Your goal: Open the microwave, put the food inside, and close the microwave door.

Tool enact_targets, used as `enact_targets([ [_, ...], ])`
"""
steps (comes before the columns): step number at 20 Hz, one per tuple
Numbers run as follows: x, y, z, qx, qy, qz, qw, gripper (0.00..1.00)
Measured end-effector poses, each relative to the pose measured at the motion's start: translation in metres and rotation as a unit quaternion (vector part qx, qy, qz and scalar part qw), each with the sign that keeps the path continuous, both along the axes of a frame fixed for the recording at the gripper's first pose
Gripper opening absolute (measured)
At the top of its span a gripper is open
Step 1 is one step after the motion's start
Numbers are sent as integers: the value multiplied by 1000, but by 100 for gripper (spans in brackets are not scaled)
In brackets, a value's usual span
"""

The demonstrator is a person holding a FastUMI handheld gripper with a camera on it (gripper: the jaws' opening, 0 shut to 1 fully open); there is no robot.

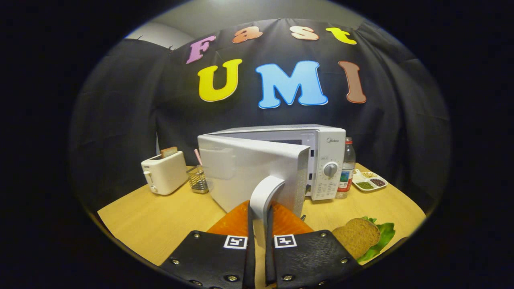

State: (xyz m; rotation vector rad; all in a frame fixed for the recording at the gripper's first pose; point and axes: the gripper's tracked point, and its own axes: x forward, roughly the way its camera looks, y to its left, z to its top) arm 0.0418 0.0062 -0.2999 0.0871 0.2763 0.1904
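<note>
The worktop (pixel 160 224) is seen carrying everything, and the microwave (pixel 325 160) stands toward its far side, its control panel faced toward the camera. Its door (pixel 249 176) is swung partly open, hinged at the far left, so that the door's free edge is pointed toward the claw (pixel 260 230). The door handle (pixel 263 196), a tall upright bar whose long axis runs vertically, is gripped between the two nearly closed fingers, both of which appear pressed on it.

The food, a slice of bread (pixel 357 237) laid on a lettuce leaf (pixel 383 237), is left on the worktop just right of the fingers, near the front edge, its long axis lying roughly flat across the worktop. An orange mat (pixel 237 222) is seen beneath the door.

A toaster (pixel 164 172), a wire basket (pixel 197 179), a bottle (pixel 347 168) and a small tray (pixel 369 181) are ranged beside the microwave.

If the handle is pulled off the hinge's arc, the grip could be lost or the microwave dragged across the worktop. The food could be brushed if the door is swung wider.
</note>
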Motion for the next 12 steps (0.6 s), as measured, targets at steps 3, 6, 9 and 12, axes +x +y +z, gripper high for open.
enact_targets([
  [3, -27, 36, 3, 1, -3, -3, 1000, 10],
  [6, -45, 78, 5, -8, -22, -10, 1000, 10],
  [9, -57, 111, 5, -10, -31, -26, 999, 10],
  [12, -65, 147, 7, 6, -27, -55, 998, 10],
])
